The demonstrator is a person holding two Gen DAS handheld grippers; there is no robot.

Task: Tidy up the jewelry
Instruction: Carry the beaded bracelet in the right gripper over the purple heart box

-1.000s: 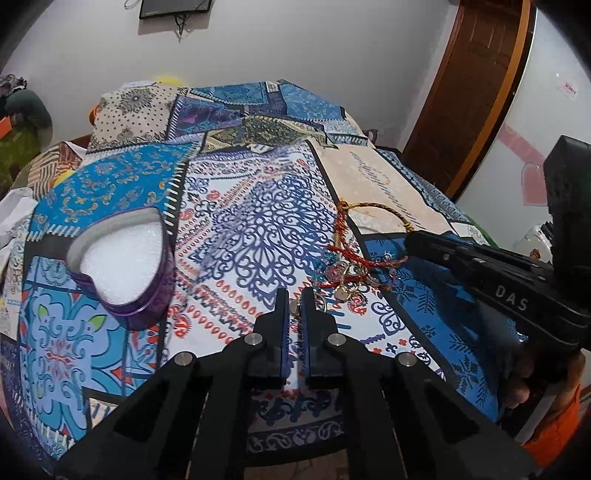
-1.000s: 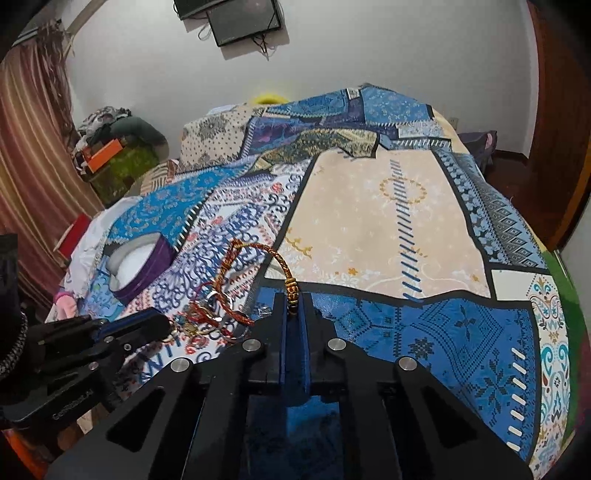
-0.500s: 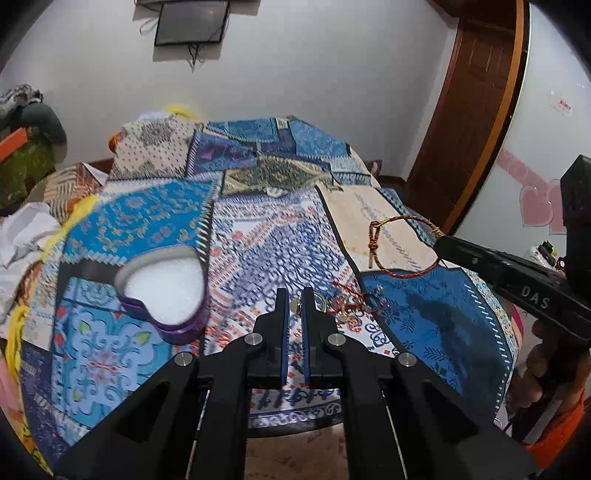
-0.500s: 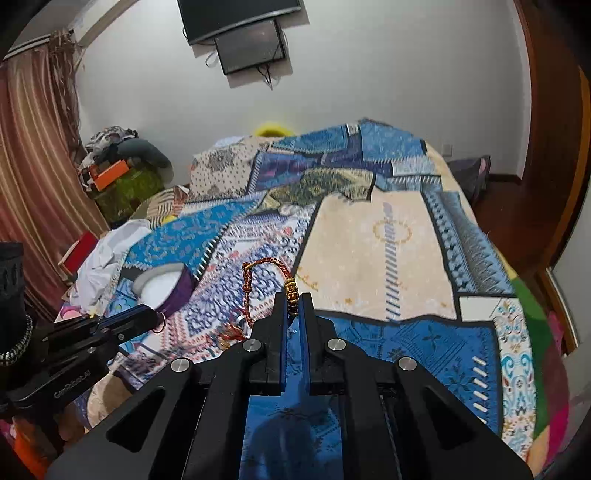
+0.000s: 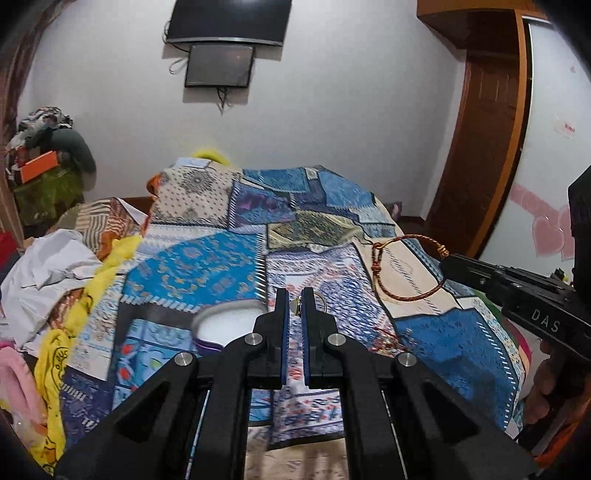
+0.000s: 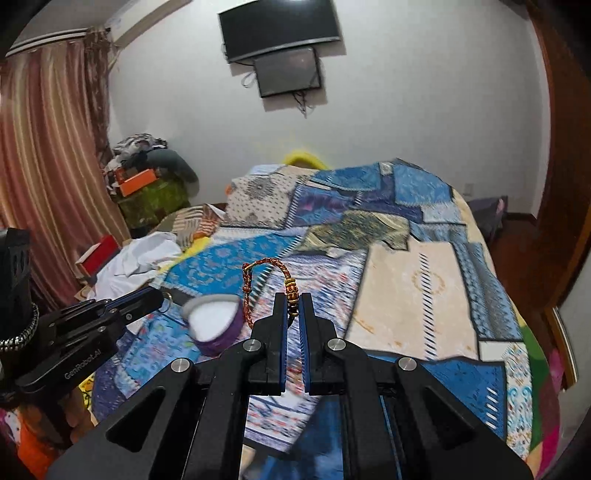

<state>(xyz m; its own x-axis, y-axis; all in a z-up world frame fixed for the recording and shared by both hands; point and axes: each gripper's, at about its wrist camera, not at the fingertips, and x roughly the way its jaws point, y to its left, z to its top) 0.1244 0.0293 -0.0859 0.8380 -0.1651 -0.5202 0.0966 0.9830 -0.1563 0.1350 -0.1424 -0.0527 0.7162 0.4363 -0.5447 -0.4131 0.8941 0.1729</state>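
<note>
My right gripper (image 6: 293,302) is shut on a red and gold braided bracelet (image 6: 251,291) at its bead clasp and holds it in the air above the bed. The same bracelet (image 5: 380,269) hangs from the right gripper's tip (image 5: 448,264) in the left wrist view. My left gripper (image 5: 294,301) is shut on a small gold ring piece (image 5: 320,298), also lifted; it also shows in the right wrist view (image 6: 155,295). A purple heart-shaped box (image 5: 225,325) with white lining lies open on the bedspread, below and left of both grippers. A tangle of red jewelry (image 5: 388,338) remains on the bedspread.
The patchwork bedspread (image 5: 207,266) covers the bed. White and yellow clothes (image 5: 55,266) are piled at the bed's left edge. A wooden door (image 5: 476,147) stands at the right, a TV (image 5: 225,18) hangs on the far wall.
Both grippers have risen away from the bedspread. The right one carried the bracelet up and toward the box. The left one lifted a small gold piece out of the jewelry pile.
</note>
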